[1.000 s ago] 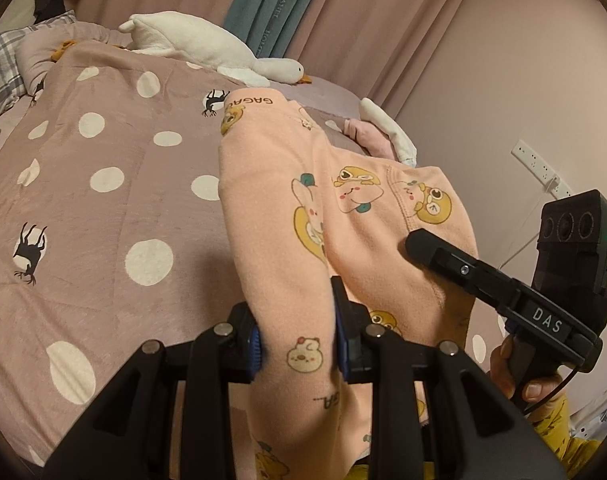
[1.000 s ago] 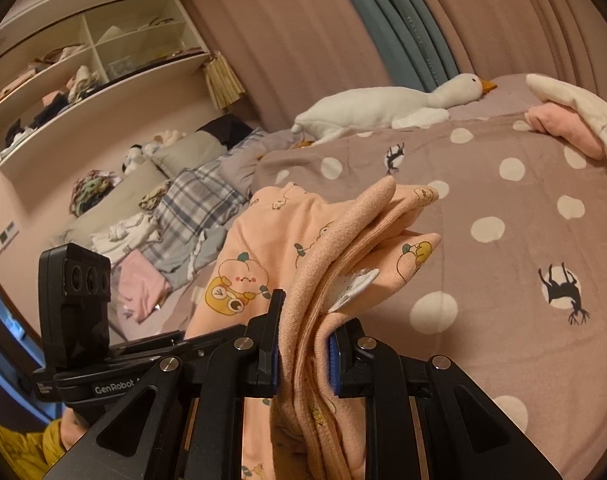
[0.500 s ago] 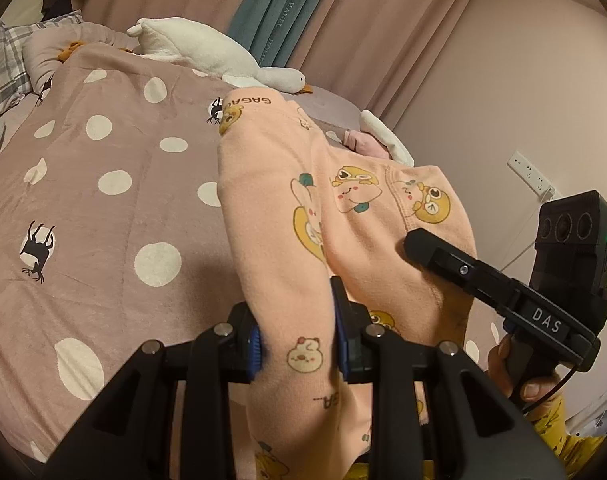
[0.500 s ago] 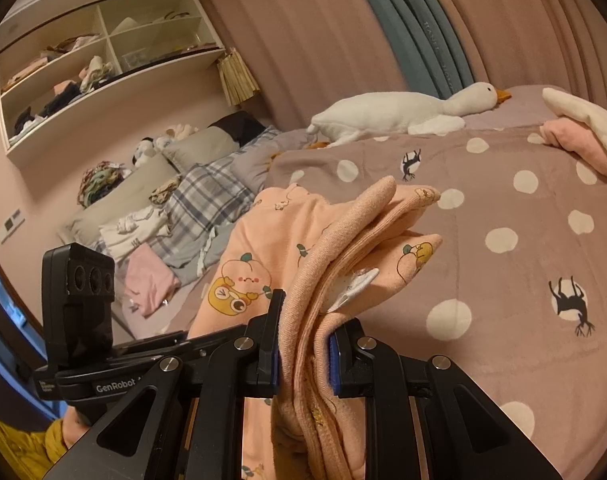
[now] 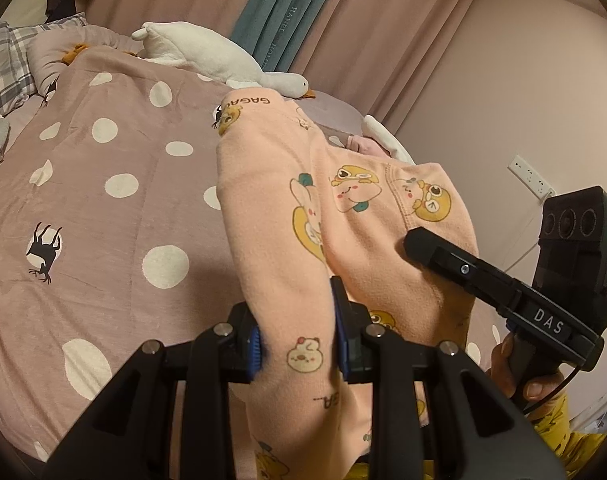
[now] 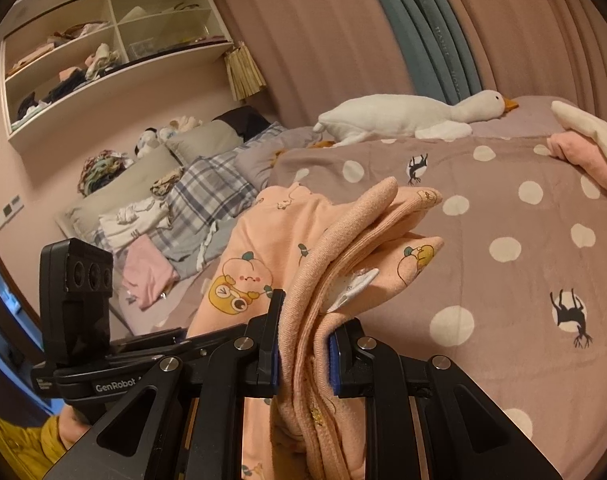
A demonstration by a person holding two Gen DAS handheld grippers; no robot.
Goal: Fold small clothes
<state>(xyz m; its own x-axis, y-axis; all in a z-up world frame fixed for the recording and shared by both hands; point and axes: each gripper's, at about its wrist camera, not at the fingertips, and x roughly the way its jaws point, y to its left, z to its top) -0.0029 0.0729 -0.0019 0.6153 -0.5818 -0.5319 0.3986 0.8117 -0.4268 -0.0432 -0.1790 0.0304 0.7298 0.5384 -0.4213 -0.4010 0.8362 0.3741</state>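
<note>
**Left wrist view: peach garment held aloft over the bed by both grippers**

Left wrist camera shows the left gripper [image 5: 297, 350] clenched on a bunched edge of the peach cotton children's garment with yellow cartoon prints [image 5: 343, 208], the blue pads pressing the cloth from both sides. The right gripper [image 6: 303, 354] is likewise clamped on a thick, ribbed, layered edge of the same garment, where a white label [image 6: 353, 286] sticks out. The garment hangs between the two grippers above the near edge of the bed, over the mauve duvet with white polka dots [image 5: 123, 200]; whether any part of it touches the duvet I cannot tell.

The cloth looks soft, light and limp: it sags and creases wherever it is unsupported, and it is unlikely to slip from the pads. Holding it at seamed or ribbed edges, well apart, should keep it spread. A white plush goose [image 6: 407, 118] lies along the far edge of the bed, with folded pink clothes [image 6: 583, 156] near the far right corner.
</note>
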